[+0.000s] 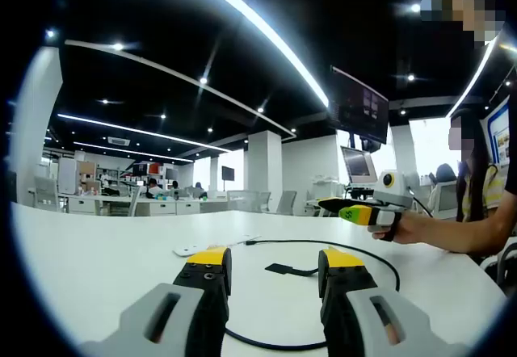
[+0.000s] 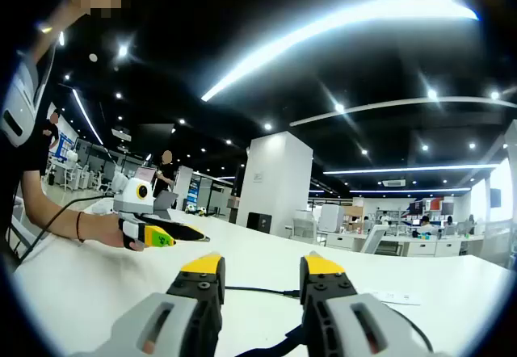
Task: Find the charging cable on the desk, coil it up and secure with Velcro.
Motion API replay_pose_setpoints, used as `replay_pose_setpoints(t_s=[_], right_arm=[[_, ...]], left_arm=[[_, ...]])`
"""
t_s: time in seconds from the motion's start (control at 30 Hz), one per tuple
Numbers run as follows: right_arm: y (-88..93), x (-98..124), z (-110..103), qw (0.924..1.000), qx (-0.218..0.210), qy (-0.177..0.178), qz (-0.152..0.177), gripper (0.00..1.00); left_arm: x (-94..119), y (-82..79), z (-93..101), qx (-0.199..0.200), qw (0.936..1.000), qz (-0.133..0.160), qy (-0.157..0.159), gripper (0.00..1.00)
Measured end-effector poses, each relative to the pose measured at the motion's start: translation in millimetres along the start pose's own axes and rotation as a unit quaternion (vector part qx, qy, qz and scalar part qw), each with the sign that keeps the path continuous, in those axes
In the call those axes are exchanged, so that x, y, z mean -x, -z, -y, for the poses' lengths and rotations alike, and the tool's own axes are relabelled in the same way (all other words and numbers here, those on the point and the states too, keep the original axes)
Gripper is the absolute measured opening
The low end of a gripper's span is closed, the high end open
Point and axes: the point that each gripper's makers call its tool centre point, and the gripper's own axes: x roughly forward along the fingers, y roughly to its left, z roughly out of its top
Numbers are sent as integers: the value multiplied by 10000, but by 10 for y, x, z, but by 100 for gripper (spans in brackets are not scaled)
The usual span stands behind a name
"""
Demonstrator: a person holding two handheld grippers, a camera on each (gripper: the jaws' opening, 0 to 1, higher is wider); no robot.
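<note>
From my left gripper (image 1: 269, 266), jaws parted wide and empty, I see the thin black charging cable (image 1: 380, 258) lying loose on the smooth white tabletop (image 1: 97, 268). It sweeps in a broad arc from the lower centre up to the right, and a flat black Velcro tab (image 1: 281, 270) sits between my jaw tips. A small white flat object (image 1: 191, 250) lies left of it. At the right, my other gripper hovers, held in a hand (image 1: 404, 228). From the right gripper (image 2: 262, 266), jaws also apart and empty, the cable (image 2: 254, 291) runs crosswise just beyond the tips. I judge the left gripper nearer the tab.
</note>
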Motion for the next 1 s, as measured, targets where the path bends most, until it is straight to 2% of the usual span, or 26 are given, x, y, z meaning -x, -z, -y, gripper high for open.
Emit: replay_pose_setpoints(t_s=[0.5,1.0], right_arm=[[7,0,-5,10000,-14,-9,2,38],[31,-5,-10,10000,-24,-45,-45,38]], left_arm=[[2,-6,-27,-37,10000,-1,-6,43],[-3,-9,38,-56,10000,-8,-12,43]])
